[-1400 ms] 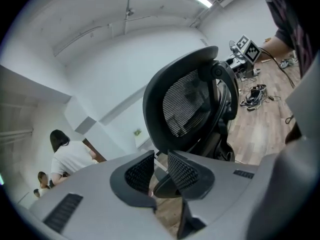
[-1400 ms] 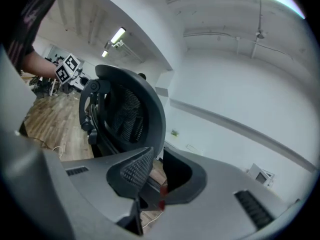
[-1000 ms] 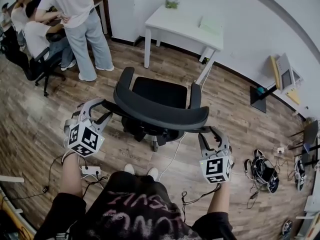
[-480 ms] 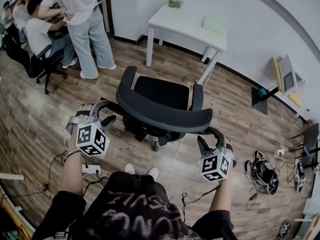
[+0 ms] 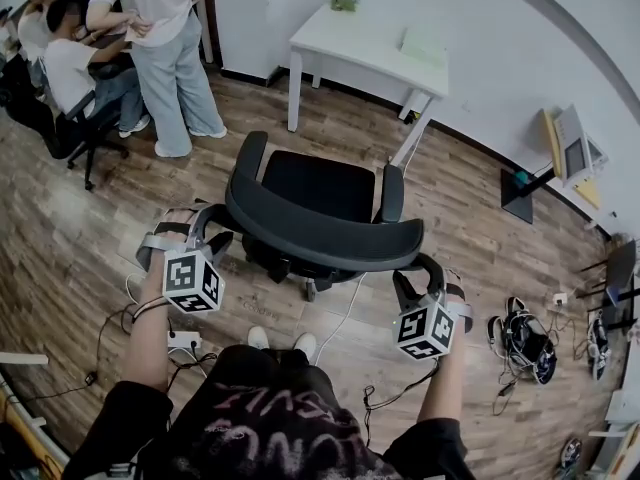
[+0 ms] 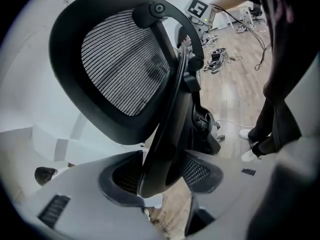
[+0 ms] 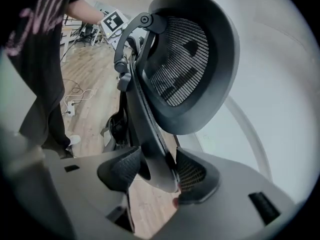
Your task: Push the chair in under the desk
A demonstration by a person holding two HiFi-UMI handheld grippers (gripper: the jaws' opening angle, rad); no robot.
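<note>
A black office chair (image 5: 318,186) stands on the wood floor with its seat facing the white desk (image 5: 360,46) by the far wall. Its curved backrest (image 5: 320,236) is nearest me. My left gripper (image 5: 207,226) is at the backrest's left end and my right gripper (image 5: 415,273) at its right end. In the left gripper view the backrest's edge (image 6: 165,149) runs between the jaws of the left gripper (image 6: 160,173); in the right gripper view the edge (image 7: 152,139) runs between those of the right gripper (image 7: 157,171). Both pairs of jaws have just been opening and stand wide, not pressing.
Several people (image 5: 165,28) stand and sit around a dark chair at the far left. A power strip and cables (image 5: 182,341) lie by my feet (image 5: 280,340). A bundle of gear (image 5: 525,340) lies on the floor at right, and flat panels (image 5: 568,148) lean on the wall.
Both grippers have sunk lower along the backrest's ends and rolled, their marker cubes turning. Their jaws stand wider than before. The chair has barely shifted.
</note>
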